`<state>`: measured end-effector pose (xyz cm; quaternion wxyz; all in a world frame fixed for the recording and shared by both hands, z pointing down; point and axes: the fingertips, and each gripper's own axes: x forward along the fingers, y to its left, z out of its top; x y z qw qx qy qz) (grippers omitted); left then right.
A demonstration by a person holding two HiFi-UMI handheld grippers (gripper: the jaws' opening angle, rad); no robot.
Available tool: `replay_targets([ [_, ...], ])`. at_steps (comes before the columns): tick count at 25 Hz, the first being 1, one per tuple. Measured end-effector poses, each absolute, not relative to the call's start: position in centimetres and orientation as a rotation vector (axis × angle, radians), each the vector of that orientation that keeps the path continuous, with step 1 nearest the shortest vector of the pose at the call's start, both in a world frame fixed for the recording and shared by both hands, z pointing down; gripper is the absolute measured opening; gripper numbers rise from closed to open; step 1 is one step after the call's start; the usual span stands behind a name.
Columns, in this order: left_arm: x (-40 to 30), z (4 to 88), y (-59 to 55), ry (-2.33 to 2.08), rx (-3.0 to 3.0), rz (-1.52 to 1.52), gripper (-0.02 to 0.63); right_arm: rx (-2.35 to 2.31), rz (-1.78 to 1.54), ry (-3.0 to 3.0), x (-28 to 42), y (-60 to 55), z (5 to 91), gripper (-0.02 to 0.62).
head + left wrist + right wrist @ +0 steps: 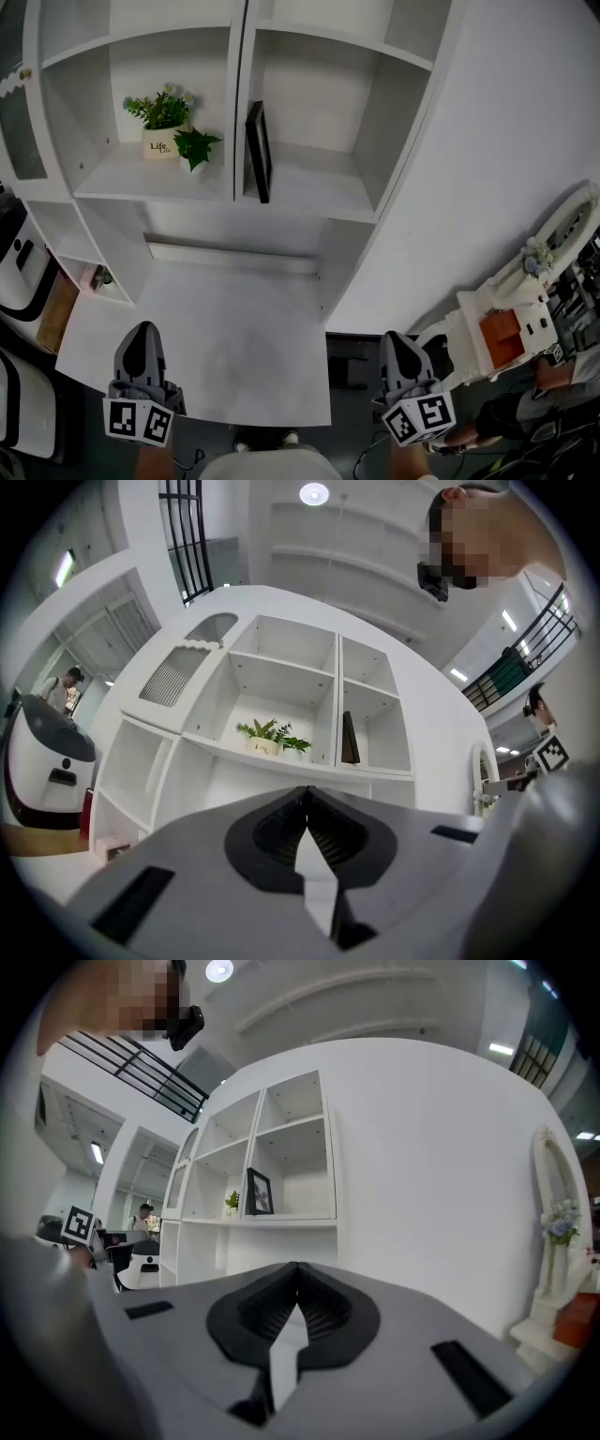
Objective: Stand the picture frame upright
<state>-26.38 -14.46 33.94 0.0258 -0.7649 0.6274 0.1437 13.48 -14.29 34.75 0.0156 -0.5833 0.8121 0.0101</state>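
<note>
Two grippers in head view: left gripper (142, 330) and right gripper (398, 339) sit low at the near counter (206, 319) edge, well apart from the picture frame (258, 150). It stands on edge in the right shelf (319, 192) bay, by the divider. Left gripper view: jaws closed, empty. Right gripper view: jaws closed, empty, frame far off. Likely light, stiff, glass-fronted; pinch its rim, not its face.

- Our left grey plastic two-jaw gripper (142, 330): tapered jaws, black ribbed pads (279, 832), white cube (139, 420) w/ black sq. markers.
- Our right grey plastic gripper (395, 339): same build, own marker cube (419, 415).
</note>
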Motion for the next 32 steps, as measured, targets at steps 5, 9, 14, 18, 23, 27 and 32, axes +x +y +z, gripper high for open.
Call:
replay_targets([
  [5, -26.1, 35.7, -14.0, 1.933, -2.401, 0.360, 0.017, -1.943, -0.029, 2.448, 15.5, -11.9, 36.9, 0.008],
  [9, -24.7, 37.6, -13.6, 1.929, -2.440, 0.299, 0.017, -2.009, -0.073, 2.404, 15.9, -11.3, 38.5, 0.008],
  [14, -22.7, 39.0, -13.2, 1.913, -2.499, 0.249, 0.017, -1.971, -0.050, 2.441, 15.4, -11.5, 38.2, 0.008],
  [18, -22.2, 37.9, -13.2, 1.899, -2.476, 0.264, 0.017, -1.933, -0.032, 2.450, 15.1, -11.9, 37.4, 0.008],
  [23, -22.1, 37.1, -13.1, 1.910, -2.447, 0.296, 0.017, -1.891, -0.016, 2.487, 14.7, -12.5, 37.1, 0.008],
  [27, -22.2, 37.1, -12.9, 1.938, -2.435, 0.315, 0.017, -1.856, -0.017, 2.506, 14.3, -13.0, 36.8, 0.008],
  [32, -22.3, 36.9, -12.8, 1.945, -2.423, 0.321, 0.017, -1.812, -0.020, 2.522, 13.7, -13.4, 36.8, 0.008],
])
